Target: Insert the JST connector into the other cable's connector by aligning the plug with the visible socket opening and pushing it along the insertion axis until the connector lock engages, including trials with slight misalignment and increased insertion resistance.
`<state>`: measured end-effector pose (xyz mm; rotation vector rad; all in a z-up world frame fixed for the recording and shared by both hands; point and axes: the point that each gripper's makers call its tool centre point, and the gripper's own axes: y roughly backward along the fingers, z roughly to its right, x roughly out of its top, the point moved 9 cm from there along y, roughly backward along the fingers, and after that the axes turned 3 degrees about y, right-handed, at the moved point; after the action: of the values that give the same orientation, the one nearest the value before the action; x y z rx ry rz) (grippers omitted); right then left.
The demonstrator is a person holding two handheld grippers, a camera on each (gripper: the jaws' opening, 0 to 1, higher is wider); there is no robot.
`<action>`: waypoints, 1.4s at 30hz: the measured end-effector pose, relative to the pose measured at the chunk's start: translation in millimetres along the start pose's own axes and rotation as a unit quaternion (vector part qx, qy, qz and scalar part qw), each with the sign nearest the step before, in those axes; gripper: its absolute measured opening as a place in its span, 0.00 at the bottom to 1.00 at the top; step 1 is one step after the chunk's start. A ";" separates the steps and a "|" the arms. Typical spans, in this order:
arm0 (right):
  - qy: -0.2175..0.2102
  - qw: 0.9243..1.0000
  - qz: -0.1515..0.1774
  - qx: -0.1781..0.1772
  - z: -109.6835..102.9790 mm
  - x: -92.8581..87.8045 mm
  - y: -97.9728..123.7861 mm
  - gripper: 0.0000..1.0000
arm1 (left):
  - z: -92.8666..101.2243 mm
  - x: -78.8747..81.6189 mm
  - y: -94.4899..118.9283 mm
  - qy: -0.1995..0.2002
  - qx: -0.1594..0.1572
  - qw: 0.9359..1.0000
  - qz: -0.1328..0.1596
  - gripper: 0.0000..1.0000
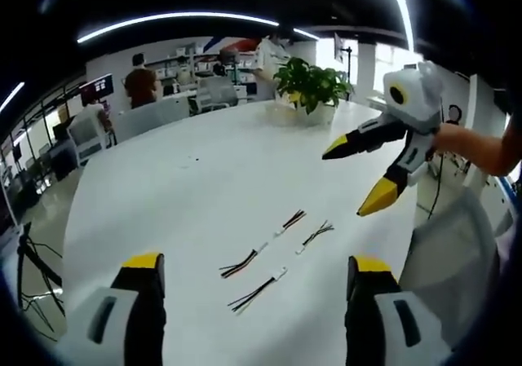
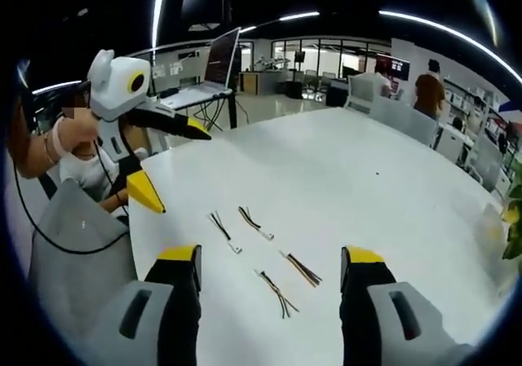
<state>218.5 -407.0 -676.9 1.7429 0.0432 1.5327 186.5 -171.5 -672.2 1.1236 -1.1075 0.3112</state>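
I judge nothing is picked yet; both my grippers hang spread and empty above the white table. Ahead of the left gripper, four short JST cables lie between and just beyond its jaws, the nearest cable closest; next I must close on one near its connector. The left gripper view shows the right gripper and a potted plant; the right gripper view shows a laptop beyond the right gripper's jaws.
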 end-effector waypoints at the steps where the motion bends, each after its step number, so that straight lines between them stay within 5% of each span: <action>1: 0.000 1.000 0.000 0.000 0.1 -0.1 -0.2 0.66 | -0.2 -0.1 -0.3 -0.001 0.000 1.000 -0.001 0.90; 20: -0.049 0.999 0.018 -0.004 14.8 1.2 -3.8 0.54 | -4.1 -1.8 -15.2 -0.022 -0.018 0.999 -0.015 0.88; 36: -0.039 0.999 -0.004 0.007 20.1 -5.2 -16.7 0.47 | -19.7 -3.3 -28.4 -0.034 -0.020 0.999 -0.020 0.85; 42: -0.037 0.999 -0.014 0.018 22.1 -9.1 -23.2 0.42 | -20.3 -5.6 -36.6 -0.043 -0.050 0.998 -0.013 0.79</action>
<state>245.4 -407.5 -696.5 1.8176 0.0582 1.4550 220.3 -169.4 -697.3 1.0703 -1.1707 0.1867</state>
